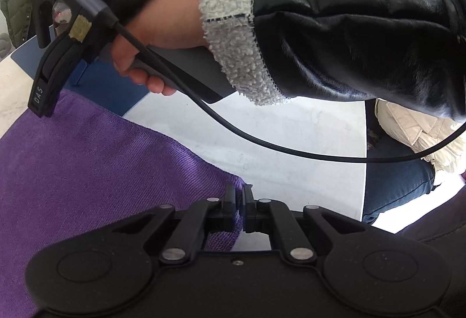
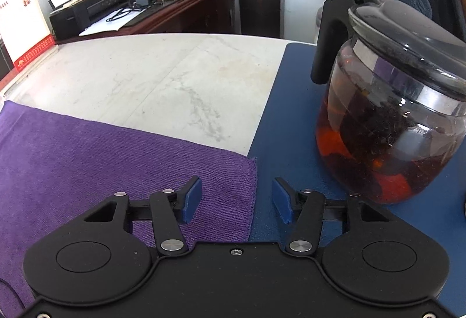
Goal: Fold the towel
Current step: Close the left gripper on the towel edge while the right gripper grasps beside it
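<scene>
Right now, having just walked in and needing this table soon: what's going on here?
A person is folding a purple towel with two handheld grippers. The left gripper is shut on a towel corner. The right gripper is open, straddling the towel's other edge without pinching it. A glass teapot of tea stands close by on a blue mat.

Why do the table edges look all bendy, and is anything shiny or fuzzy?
Both wrist views use a fisheye lens, so the table edges curve. In the right wrist view, window light glints on the glass teapot. In the left wrist view, the close sleeve looks slightly soft.
</scene>
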`<state>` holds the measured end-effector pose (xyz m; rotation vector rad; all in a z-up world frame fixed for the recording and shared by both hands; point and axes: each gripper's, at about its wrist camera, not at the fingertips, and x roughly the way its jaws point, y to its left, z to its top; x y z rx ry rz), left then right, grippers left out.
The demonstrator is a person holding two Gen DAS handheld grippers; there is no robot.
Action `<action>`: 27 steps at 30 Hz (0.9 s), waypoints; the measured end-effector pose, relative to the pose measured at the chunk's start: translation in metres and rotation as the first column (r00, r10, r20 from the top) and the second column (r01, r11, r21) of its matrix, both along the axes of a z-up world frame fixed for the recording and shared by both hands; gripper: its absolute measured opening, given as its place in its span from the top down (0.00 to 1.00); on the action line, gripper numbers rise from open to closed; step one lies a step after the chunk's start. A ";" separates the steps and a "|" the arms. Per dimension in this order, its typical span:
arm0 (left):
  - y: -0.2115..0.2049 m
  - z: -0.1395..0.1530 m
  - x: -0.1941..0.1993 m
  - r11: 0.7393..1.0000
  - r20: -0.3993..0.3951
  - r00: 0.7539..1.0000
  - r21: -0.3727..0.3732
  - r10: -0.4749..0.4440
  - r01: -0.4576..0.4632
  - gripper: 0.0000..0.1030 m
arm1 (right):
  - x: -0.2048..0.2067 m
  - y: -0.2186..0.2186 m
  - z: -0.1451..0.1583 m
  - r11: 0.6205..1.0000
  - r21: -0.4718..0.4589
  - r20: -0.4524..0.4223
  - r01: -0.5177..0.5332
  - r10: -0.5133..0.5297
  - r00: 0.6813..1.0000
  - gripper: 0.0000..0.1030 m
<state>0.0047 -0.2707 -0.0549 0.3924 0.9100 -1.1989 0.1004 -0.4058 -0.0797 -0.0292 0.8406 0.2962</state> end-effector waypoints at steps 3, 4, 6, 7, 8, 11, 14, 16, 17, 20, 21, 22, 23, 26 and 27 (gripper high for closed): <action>0.003 -0.002 -0.003 1.000 -0.006 1.000 -0.002 -0.005 0.005 0.96 | -0.003 0.003 -0.002 0.999 -0.027 0.009 -0.032 0.032 0.999 0.49; 0.004 -0.003 -0.007 1.000 -0.007 1.000 -0.002 -0.007 0.007 0.96 | -0.003 0.004 -0.002 0.999 -0.034 0.011 -0.040 0.040 0.999 0.49; 0.004 -0.005 -0.009 1.000 -0.014 1.000 -0.003 -0.007 0.007 0.96 | -0.004 0.006 -0.002 0.997 -0.046 0.015 -0.057 0.057 0.998 0.54; 0.004 -0.005 -0.009 1.000 -0.017 1.000 -0.005 -0.005 0.005 0.96 | -0.004 0.007 -0.002 0.996 -0.053 0.017 -0.067 0.068 0.998 0.56; 0.005 -0.005 -0.009 1.000 -0.021 1.000 -0.007 -0.003 0.003 0.96 | -0.004 0.009 -0.001 0.995 -0.061 0.018 -0.078 0.080 0.997 0.58; 0.006 -0.005 -0.008 1.000 -0.023 1.000 -0.009 0.003 -0.003 0.96 | -0.002 0.012 0.000 0.993 -0.072 0.020 -0.093 0.095 0.995 0.68; 0.008 -0.006 -0.007 1.000 -0.033 0.999 -0.015 0.012 -0.013 0.96 | 0.000 0.013 0.002 0.993 -0.072 0.019 -0.097 0.099 0.995 0.83; 0.009 -0.008 -0.005 1.000 -0.046 0.999 -0.026 0.016 -0.017 0.96 | 0.001 0.014 0.002 0.993 -0.067 0.017 -0.102 0.103 0.995 0.93; 0.011 -0.009 -0.003 0.999 -0.055 0.998 -0.036 0.021 -0.022 0.96 | 0.002 0.014 0.003 0.993 -0.059 0.015 -0.100 0.101 0.995 0.94; 0.014 -0.015 0.006 0.997 -0.074 0.996 -0.060 0.044 -0.048 0.96 | 0.002 0.010 0.004 0.996 -0.014 0.006 -0.085 0.085 0.996 0.95; 0.016 -0.014 0.006 0.996 -0.075 0.996 -0.068 0.048 -0.053 0.96 | 0.003 0.009 0.005 0.997 0.000 0.006 -0.078 0.078 0.997 0.95; 0.018 -0.013 0.007 0.995 -0.076 0.996 -0.078 0.050 -0.056 0.96 | 0.003 0.007 0.006 0.997 0.017 0.008 -0.069 0.069 0.998 0.95; 0.020 -0.012 0.007 0.994 -0.079 0.996 -0.091 0.051 -0.059 0.97 | 0.003 0.005 0.008 0.998 0.032 0.012 -0.062 0.061 0.998 0.95; 0.027 -0.008 0.006 0.992 -0.078 0.995 -0.111 0.056 -0.064 0.97 | 0.001 0.001 0.012 0.997 0.061 0.019 -0.049 0.048 0.999 0.95; 0.030 -0.006 0.005 0.991 -0.076 0.995 -0.116 0.058 -0.066 0.97 | 0.000 0.001 0.013 0.997 0.064 0.022 -0.047 0.046 0.999 0.95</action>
